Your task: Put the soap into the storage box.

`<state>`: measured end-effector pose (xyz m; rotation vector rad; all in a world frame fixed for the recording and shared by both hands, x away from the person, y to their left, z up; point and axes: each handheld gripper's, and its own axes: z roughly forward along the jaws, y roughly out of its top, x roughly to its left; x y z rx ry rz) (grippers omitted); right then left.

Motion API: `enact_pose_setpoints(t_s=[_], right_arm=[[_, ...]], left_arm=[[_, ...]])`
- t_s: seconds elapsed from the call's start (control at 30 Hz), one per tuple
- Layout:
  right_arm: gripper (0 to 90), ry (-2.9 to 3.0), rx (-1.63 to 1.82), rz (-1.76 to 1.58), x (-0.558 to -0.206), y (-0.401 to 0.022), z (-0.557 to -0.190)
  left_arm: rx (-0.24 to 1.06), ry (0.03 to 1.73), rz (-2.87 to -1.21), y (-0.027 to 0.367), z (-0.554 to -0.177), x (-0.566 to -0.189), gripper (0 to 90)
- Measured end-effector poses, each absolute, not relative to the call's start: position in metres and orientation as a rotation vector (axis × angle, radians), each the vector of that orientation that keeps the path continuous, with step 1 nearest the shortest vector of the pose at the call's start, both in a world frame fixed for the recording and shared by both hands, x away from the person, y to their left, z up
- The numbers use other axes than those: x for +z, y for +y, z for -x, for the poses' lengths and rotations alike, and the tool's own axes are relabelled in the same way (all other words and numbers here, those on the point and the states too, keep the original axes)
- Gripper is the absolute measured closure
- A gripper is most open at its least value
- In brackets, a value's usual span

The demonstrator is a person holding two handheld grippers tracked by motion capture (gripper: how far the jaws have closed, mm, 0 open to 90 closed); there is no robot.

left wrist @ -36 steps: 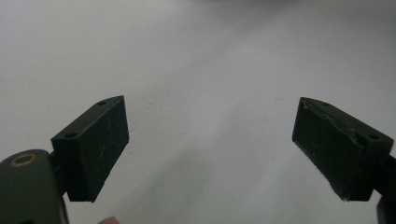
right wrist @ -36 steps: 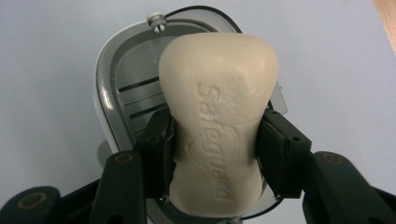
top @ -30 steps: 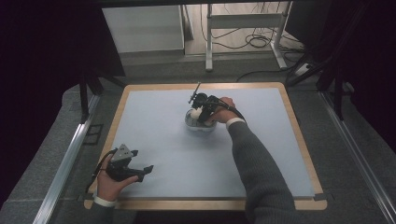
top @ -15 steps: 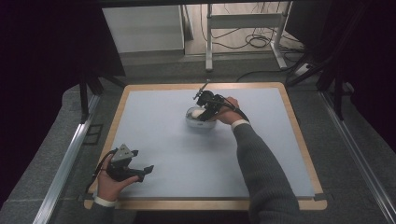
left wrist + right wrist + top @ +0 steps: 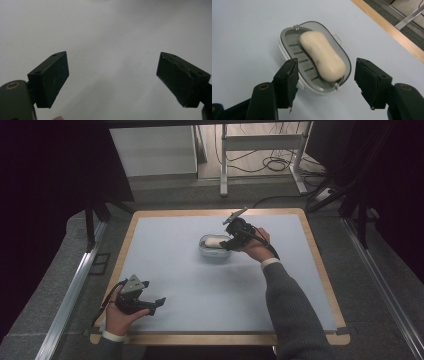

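**Soap bar in dish, right gripper parted just above it**

While the left gripper point(image 5: 150, 304) rests idle at the near left corner of the table mat point(image 5: 175, 270), jaws spread wide over bare surface, the right gripper point(image 5: 226, 245) hangs at the right rim of the soap dish point(image 5: 214, 251) near mid-table, toward the far side. Its jaws stand apart, holding nothing. Bar of soap point(image 5: 322, 55) lies lengthwise on the dish's slatted insert, free of both jaws.

Judged progress: soap is seated in the dish, so a placing looks done; if a pick is meant, nothing is gripped yet.

Right gripper view gives the slats, a small hinge pin and a side tab on the dish; the high view gives only a pale lump in a grey oval, but fixes both hands' positions
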<state>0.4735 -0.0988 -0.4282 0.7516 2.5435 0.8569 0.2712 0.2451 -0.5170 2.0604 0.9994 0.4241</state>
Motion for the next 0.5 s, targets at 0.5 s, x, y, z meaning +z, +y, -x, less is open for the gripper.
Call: enact_pose_setpoints(t_s=[0.5], right_arm=[[34.7,2.482,0.899,-0.809,-0.449,-0.155,-0.424]], left_arm=[[0.432,1.006,-2.055,0.244,-0.271,-0.517,11.4]])
